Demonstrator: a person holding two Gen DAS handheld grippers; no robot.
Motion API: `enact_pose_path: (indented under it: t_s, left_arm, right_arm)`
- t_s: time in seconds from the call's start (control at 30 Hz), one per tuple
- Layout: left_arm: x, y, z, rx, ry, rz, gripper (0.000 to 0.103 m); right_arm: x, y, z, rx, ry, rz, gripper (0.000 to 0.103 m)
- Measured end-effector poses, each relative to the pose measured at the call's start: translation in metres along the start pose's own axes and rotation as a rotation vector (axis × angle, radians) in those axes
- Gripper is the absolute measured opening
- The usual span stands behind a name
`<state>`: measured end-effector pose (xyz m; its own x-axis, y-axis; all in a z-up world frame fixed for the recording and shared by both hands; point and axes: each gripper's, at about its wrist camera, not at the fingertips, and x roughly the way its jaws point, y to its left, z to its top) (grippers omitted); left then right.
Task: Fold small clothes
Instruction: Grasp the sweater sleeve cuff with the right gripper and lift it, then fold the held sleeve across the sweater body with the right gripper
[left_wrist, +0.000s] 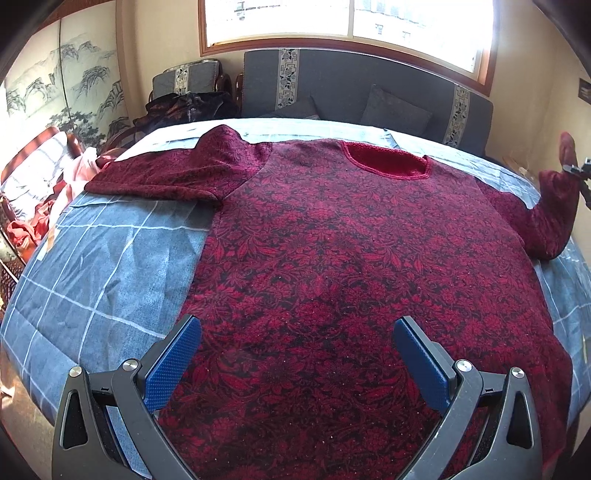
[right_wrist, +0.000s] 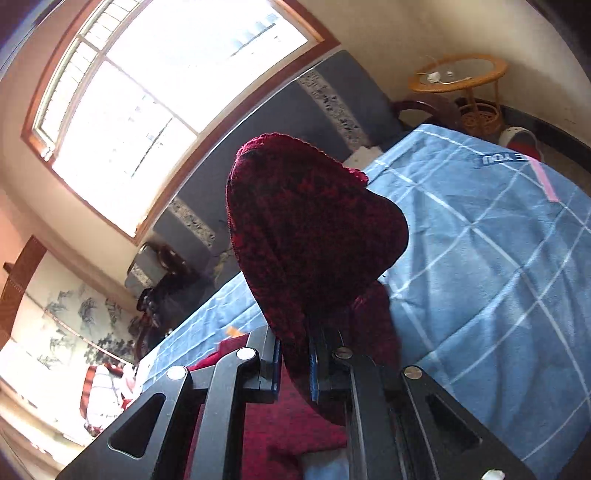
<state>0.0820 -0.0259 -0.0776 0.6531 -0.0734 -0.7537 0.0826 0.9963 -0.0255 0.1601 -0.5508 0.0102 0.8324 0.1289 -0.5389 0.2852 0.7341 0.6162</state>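
Right hand-held gripper clamped on sweater sleeve, lifted off bed. Left hand-held gripper spread wide, hovering over sweater hem.

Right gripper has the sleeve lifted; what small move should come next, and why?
Probably carry the right sleeve inward and lay it across the sweater body. The right gripper is shut on its cuff, raised off the blue bedspread, while the left sleeve lies flat and the left gripper hovers open near the hem.
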Motion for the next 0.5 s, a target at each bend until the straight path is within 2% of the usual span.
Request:
enact_pose_path:
  t_s: [0.3, 0.5]
  left_arm:
    - [-0.015, 0.014, 0.001, 0.015, -0.055, -0.018, 0.103]
    - [-0.016, 0.032, 0.016, -0.018, -0.066, -0.092, 0.103]
  right_arm:
    - [0.075, 0.112, -0.085, -0.074, 0.163, 0.182, 0.01]
    - [0.131, 0.178, -0.157, -0.16, 0.326, 0.242, 0.01]
